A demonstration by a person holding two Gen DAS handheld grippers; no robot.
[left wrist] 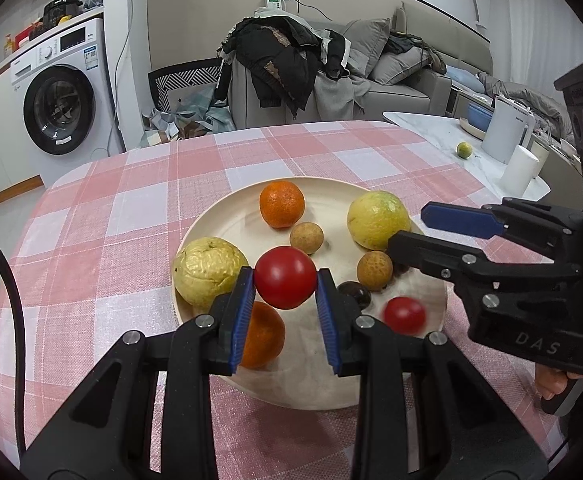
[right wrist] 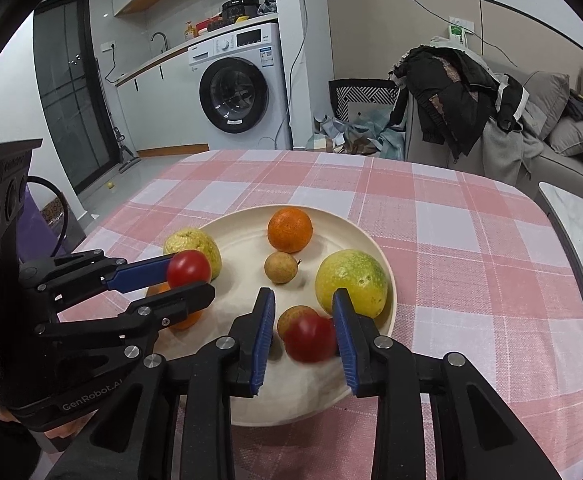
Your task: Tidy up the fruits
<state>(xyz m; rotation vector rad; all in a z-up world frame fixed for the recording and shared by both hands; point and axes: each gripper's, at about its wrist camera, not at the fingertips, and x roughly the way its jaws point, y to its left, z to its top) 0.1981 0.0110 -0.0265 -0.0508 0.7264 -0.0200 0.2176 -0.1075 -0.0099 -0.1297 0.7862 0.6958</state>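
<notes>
Cream-coloured round plate (left wrist: 227, 216) on the pink-and-white checked tablecloth (left wrist: 131, 208), holding the fruit. Left gripper (left wrist: 285, 280) above the plate's near side, blue pads (left wrist: 243, 304) pinching a glossy red tomato (left wrist: 285, 278) clear of the plate floor. Right gripper (right wrist: 305, 332) over the plate's right part, jaws slightly spread, with a second, blurred red tomato (right wrist: 309, 338) between the pads, against the right pad and apart from the left; whether the tomato rests on the plate or is in the air cannot be told.

On the plate:
- wrinkled yellow guava-like fruit (left wrist: 207, 272) at the left edge, just beside the left gripper
- orange mandarin (left wrist: 281, 204) at the far side
- second orange mandarin (left wrist: 261, 334) partly hidden under the left finger
- small tan round longan (left wrist: 306, 238) near the middle
- another tan round fruit (left wrist: 374, 270) to its right
- large yellow-green smooth fruit (left wrist: 377, 220) at the right rim
- small dark round fruit (left wrist: 355, 294) near the middle

Off to the right, small green-yellow citrus (left wrist: 464, 149) alone on a white marble table (left wrist: 431, 128).
</notes>
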